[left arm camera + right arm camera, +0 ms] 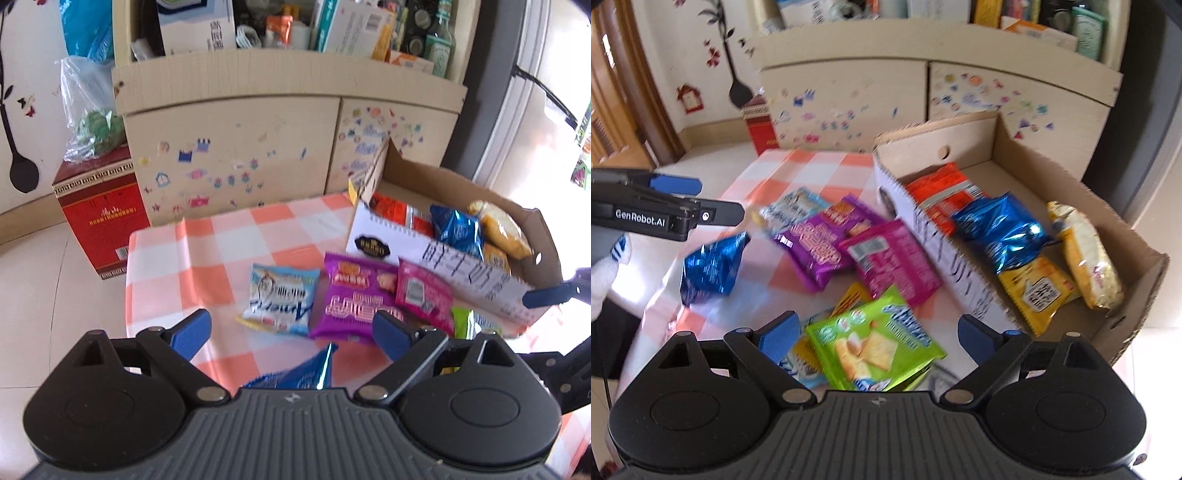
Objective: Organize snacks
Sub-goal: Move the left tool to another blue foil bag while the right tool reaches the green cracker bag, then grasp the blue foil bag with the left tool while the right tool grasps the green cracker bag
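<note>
Loose snack packets lie on the orange-checked tablecloth [207,258]: a light blue one [280,302], a purple one [354,299], a pink one [424,295] and a blue foil one [713,266]. My left gripper [291,332] hangs open above the blue foil packet [295,373], holding nothing. My right gripper [877,338] is open over a green biscuit packet [875,343], pads apart from it. The cardboard box [1015,151] on the right holds an orange packet [945,195], a blue foil bag [1001,232], a yellow packet [1038,291] and a pale long bag [1086,254].
A cream cabinet [236,147] covered in stickers stands just behind the table. A red carton [103,221] with a plastic bag [85,110] on top sits on the floor at the left. The table's left edge drops to tiled floor [44,295].
</note>
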A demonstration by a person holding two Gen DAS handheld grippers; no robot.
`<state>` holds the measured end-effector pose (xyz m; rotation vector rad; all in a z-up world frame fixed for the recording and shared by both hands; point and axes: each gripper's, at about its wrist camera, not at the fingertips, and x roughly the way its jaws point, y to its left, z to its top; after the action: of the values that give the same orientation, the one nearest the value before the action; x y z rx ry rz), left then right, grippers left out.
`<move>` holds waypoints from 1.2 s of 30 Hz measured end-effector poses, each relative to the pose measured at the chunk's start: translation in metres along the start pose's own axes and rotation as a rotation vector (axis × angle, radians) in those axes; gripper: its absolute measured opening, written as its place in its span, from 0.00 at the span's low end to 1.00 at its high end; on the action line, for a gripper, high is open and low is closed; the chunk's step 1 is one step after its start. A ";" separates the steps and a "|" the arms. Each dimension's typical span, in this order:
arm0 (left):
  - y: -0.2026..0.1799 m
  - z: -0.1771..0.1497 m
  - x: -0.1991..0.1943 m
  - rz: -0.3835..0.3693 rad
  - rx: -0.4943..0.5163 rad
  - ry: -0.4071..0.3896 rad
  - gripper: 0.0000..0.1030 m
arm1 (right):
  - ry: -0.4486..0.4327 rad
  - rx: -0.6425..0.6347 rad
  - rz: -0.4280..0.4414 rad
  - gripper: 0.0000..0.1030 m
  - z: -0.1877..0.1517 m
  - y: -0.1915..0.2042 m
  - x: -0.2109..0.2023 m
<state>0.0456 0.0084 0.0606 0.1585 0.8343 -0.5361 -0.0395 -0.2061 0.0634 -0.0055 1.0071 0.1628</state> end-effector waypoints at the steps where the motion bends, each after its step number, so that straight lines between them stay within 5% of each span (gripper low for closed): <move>1: 0.001 -0.003 0.001 -0.004 0.006 0.008 0.91 | 0.007 -0.004 0.002 0.93 -0.001 0.001 0.002; 12: 0.003 -0.025 0.016 -0.051 0.020 0.096 0.91 | 0.058 0.009 -0.027 0.98 -0.005 -0.001 0.027; 23: -0.006 -0.039 0.037 0.003 0.064 0.149 0.91 | 0.109 0.043 -0.044 1.00 -0.006 -0.001 0.050; 36: -0.019 -0.040 0.036 -0.013 0.108 0.136 0.76 | 0.091 0.039 -0.007 0.77 -0.002 0.004 0.046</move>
<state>0.0295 -0.0082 0.0083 0.2914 0.9390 -0.5881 -0.0181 -0.1965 0.0237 0.0195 1.1004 0.1372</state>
